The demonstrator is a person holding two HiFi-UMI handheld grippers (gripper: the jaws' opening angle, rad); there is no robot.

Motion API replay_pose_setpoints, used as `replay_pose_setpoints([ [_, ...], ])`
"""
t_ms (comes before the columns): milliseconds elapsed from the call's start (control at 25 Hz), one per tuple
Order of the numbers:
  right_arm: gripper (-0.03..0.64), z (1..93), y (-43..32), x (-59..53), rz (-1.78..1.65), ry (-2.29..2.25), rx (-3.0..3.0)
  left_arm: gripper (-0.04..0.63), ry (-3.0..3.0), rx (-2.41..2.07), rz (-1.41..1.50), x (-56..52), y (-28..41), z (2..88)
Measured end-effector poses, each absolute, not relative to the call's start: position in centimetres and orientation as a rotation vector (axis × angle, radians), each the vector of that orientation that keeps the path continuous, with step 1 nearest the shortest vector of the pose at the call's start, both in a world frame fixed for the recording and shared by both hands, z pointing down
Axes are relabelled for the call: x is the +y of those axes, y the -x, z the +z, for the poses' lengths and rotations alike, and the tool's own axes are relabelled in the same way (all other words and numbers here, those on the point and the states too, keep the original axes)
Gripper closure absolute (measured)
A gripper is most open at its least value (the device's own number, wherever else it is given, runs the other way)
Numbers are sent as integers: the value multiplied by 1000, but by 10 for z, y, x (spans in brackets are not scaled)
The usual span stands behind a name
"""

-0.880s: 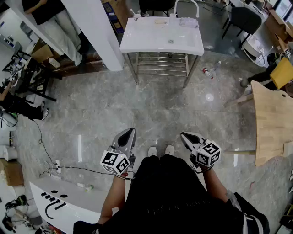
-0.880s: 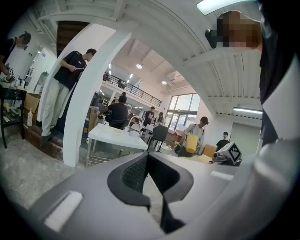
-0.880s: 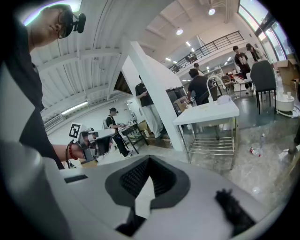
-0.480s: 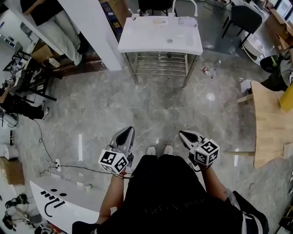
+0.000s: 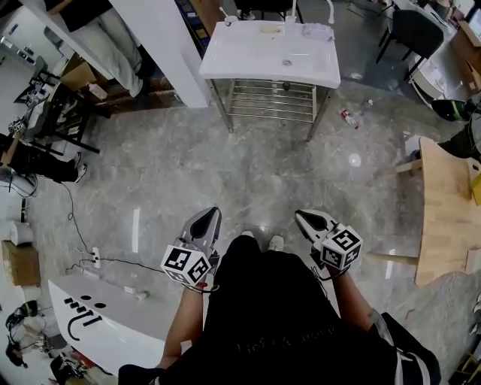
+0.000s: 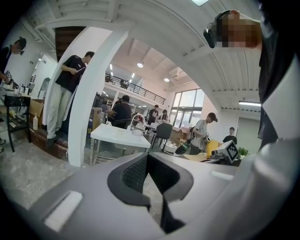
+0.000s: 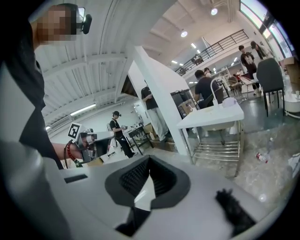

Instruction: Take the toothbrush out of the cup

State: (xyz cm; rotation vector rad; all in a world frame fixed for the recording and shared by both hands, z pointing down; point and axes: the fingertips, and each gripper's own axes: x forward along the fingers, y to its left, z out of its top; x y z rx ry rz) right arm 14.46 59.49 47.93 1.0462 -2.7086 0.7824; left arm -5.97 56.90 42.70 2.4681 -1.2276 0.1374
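The white washbasin stand (image 5: 270,56) is far ahead of me across the grey floor, and it also shows in the left gripper view (image 6: 119,136) and the right gripper view (image 7: 213,117). Small items sit along its back edge, with a thin upright one at the back left corner (image 5: 224,13). They are too small to tell a cup or a toothbrush. My left gripper (image 5: 210,215) and right gripper (image 5: 301,216) are held close to my body at waist height. Both are shut and hold nothing, and both point towards the stand.
A white pillar (image 5: 161,45) stands left of the basin stand. A wooden table (image 5: 447,203) is at the right and a white board (image 5: 113,323) lies at the lower left. A cable (image 5: 113,263) runs over the floor. People stand in the background.
The head view has shifted a little, so the basin stand sits slightly higher and further right in the picture. Both grippers stay shut in nearly the same place.
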Motion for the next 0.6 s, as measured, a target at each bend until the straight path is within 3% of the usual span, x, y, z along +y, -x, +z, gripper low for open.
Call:
replay_pose_setpoints([
  [600, 604, 488, -179, 575, 815, -1151, -2682, 586, -2531, -1201, 144, 545, 30, 423],
])
